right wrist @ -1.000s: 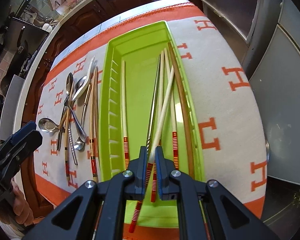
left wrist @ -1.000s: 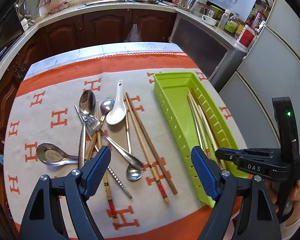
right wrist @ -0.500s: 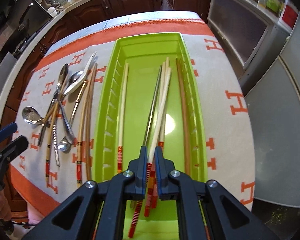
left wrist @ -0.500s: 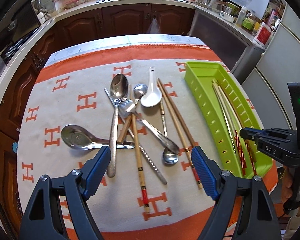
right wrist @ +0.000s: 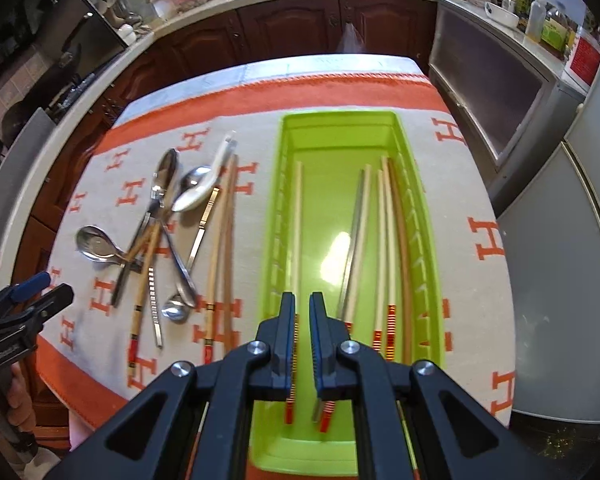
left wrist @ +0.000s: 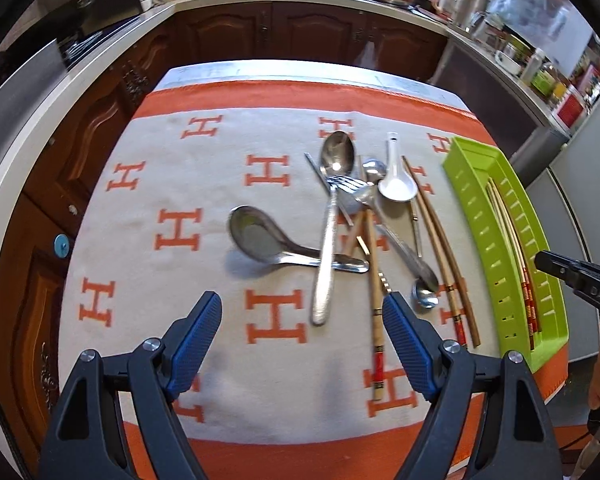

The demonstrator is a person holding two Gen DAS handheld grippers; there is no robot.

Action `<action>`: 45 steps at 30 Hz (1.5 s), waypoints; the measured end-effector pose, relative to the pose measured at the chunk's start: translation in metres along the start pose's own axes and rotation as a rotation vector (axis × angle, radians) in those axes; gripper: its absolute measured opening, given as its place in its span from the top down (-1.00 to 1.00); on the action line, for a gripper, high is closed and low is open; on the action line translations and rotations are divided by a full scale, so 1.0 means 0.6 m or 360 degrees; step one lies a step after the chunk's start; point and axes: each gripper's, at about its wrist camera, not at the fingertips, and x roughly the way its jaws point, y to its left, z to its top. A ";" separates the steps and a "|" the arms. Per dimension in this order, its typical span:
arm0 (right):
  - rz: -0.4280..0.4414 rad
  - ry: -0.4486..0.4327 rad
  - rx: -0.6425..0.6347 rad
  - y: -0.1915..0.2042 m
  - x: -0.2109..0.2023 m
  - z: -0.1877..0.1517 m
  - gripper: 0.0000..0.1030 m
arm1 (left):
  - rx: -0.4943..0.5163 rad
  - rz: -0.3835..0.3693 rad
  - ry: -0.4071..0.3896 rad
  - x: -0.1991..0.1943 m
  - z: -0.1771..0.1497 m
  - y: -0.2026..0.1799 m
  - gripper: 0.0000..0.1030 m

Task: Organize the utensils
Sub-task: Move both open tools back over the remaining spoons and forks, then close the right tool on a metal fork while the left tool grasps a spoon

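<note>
Utensils [left wrist: 352,220] lie in a tangled heap mid-desk on my left camera, spoons, a fork and chopsticks crossing so I can't trace every handle. My right tool [right wrist: 302,312] blocks the near ends of the chopsticks in the green tray [right wrist: 428,240]; its pads sit close together with a narrow gap and nothing pinched between them. My left tool [left wrist: 302,316] is spread wide, hovering above the cloth [left wrist: 180,184] short of the heap. The tray's near end and the cloth's front hem are cut off behind the tool bodies. There's bare cloth to the left of the heap. Tray sits just right of the pile, with pale, red-banded chopsticks [right wrist: 384,248] lying lengthwise inside. The white ceramic spoon [left wrist: 396,184] rests at the heap's far side.
</note>
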 end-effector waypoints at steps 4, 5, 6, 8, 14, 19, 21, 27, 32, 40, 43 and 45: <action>0.0045 -0.0046 -0.0058 0.033 -0.019 0.001 0.87 | -0.0055 0.0016 -0.0003 -0.003 -0.007 0.032 -0.57; 0.0065 -0.0052 -0.0071 0.043 -0.022 0.002 0.87 | -0.0073 0.0019 -0.0004 -0.003 -0.009 0.041 -0.57; 0.0076 -0.0054 -0.0080 0.050 -0.024 0.004 0.87 | -0.0096 0.0019 -0.0003 -0.003 -0.011 0.051 -0.57; 0.0102 -0.0059 -0.0103 0.067 -0.027 0.007 0.87 | -0.0134 0.0012 0.0000 -0.001 -0.011 0.066 -0.57; 0.0166 -0.0025 -0.0198 0.126 -0.014 0.017 0.87 | -0.0254 -0.0054 0.0016 0.019 -0.013 0.104 -0.57; 0.0202 0.0013 -0.0245 0.160 0.012 0.026 0.87 | -0.0289 -0.0087 0.0008 0.047 -0.007 0.112 -0.57; 0.0211 0.0023 -0.0263 0.170 0.026 0.033 0.87 | -0.0273 -0.0080 -0.0005 0.058 -0.002 0.107 -0.57; 0.0289 0.0114 -0.0266 0.183 0.090 0.069 0.87 | -0.0274 -0.0097 -0.0058 0.083 0.022 0.103 -0.57; 0.0350 0.0163 -0.0267 0.191 0.142 0.099 0.86 | -0.0300 -0.0117 -0.0067 0.106 0.035 0.110 -0.49; 0.0404 0.0185 -0.0299 0.206 0.185 0.125 0.85 | -0.0340 -0.0196 -0.0064 0.138 0.041 0.119 -0.24; 0.0410 0.0188 -0.0316 0.208 0.193 0.128 0.83 | -0.0304 -0.0197 -0.0098 0.142 0.043 0.111 -0.16; 0.0420 0.0181 -0.0330 0.209 0.193 0.129 0.83 | -0.0296 -0.0220 -0.0104 0.146 0.045 0.106 -0.10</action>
